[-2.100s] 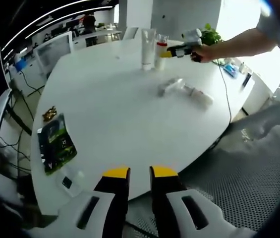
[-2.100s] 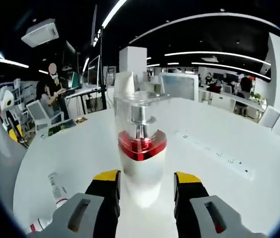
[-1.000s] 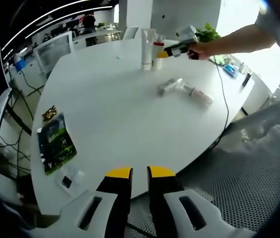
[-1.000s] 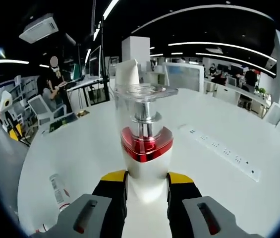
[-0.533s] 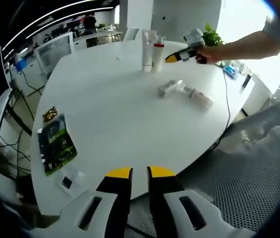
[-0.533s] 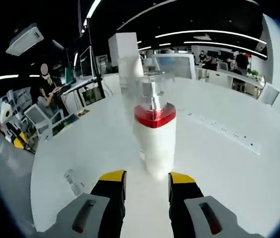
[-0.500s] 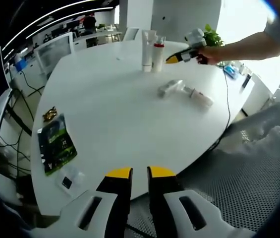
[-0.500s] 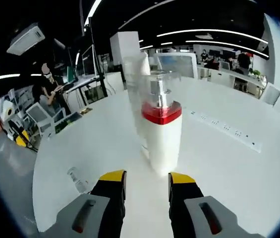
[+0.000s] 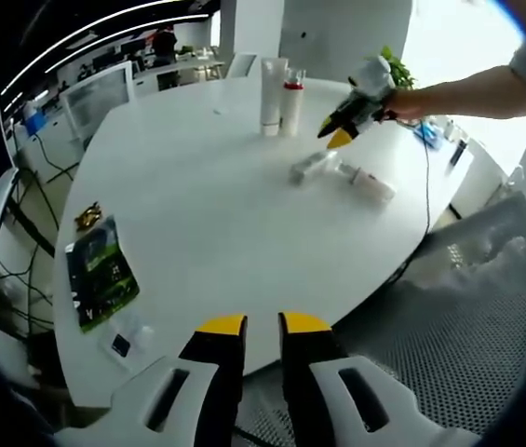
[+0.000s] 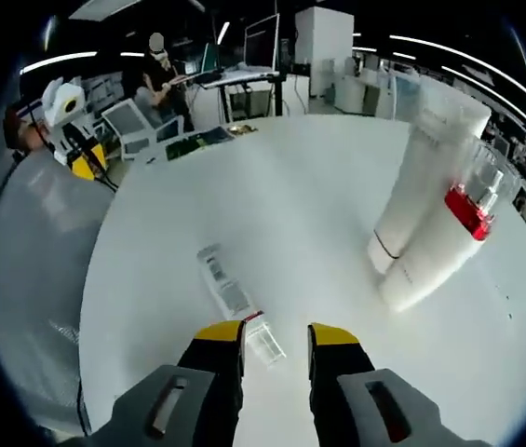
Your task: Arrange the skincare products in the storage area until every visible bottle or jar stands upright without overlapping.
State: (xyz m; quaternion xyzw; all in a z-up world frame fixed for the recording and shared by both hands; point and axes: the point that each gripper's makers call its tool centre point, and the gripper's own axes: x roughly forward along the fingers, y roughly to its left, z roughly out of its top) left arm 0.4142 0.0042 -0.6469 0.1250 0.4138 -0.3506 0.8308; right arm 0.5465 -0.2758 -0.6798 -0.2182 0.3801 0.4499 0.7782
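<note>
While the left hand-held gripper [image 9: 262,323] hovers past the near edge of the white table [image 9: 207,223] with its jaws narrowly parted and empty, the right hand-held gripper [image 10: 276,332] hangs above the table, jaws slightly apart and gripping nothing. Two products stand upright and just beside each other — a white tube [image 10: 423,186] and a pump bottle with a red collar [image 10: 441,244]. Two more lie flat near the right jaws: a clear bottle [image 10: 224,284] and a second bottle [image 9: 369,183]. A green packet [image 9: 100,271] rests well apart.
</note>
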